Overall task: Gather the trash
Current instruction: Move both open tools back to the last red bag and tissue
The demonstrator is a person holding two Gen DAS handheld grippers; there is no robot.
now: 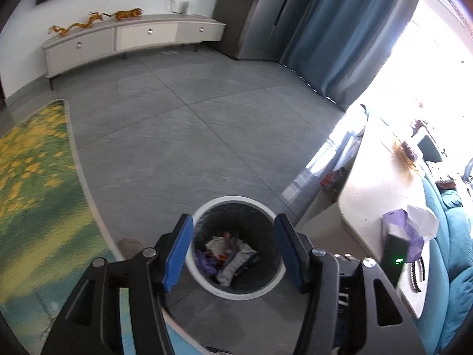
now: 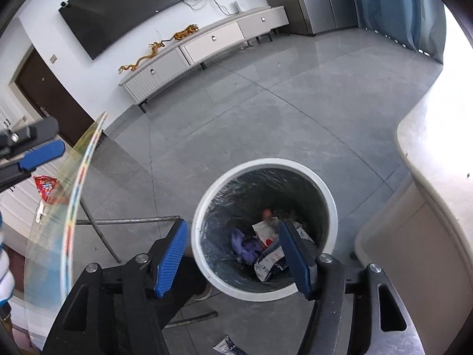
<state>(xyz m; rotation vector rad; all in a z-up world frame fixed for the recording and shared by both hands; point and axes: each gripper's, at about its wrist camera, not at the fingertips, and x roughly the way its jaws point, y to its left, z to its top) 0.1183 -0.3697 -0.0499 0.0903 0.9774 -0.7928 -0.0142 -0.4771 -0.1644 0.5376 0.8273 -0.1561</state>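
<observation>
- Trash bin [image 2: 264, 230] stands on the grey floor, directly below and ahead of both pairs of fingers; each wrist view looks down into its round white rim and dark liner.
- Inside the bin lie crumpled wrappers [image 2: 270, 259] and a purple scrap [image 2: 246, 245], piled toward the bottom.
- Right gripper [image 2: 233, 259] hangs over the near rim of the bin, its right finger lying across the opening and its left finger just outside the rim. Its fingers stand about half open with nothing between them, so its load looks to be dropped already.
- Left gripper [image 1: 235, 254] straddles the bin as seen from its own camera, 1 blue pad on each side of the rim. Its fingers are wide and hold nothing.
- Red wrapper [image 2: 45, 188] lies on the glass desk [image 2: 59, 207], well to the left of the bin. In the right wrist view the left gripper's fingers reach in just above it, so the left hand looks nearer to it.
- Another wrapper [image 2: 226, 349] lies on the floor just on the near side of the bin, below the right gripper; that hand looks better placed for it.
- On the pale desk [image 1: 372, 195] to the right of the bin sits a tissue box [image 1: 411, 230] with white paper sticking out; whether that is trash I cannot tell.
</observation>
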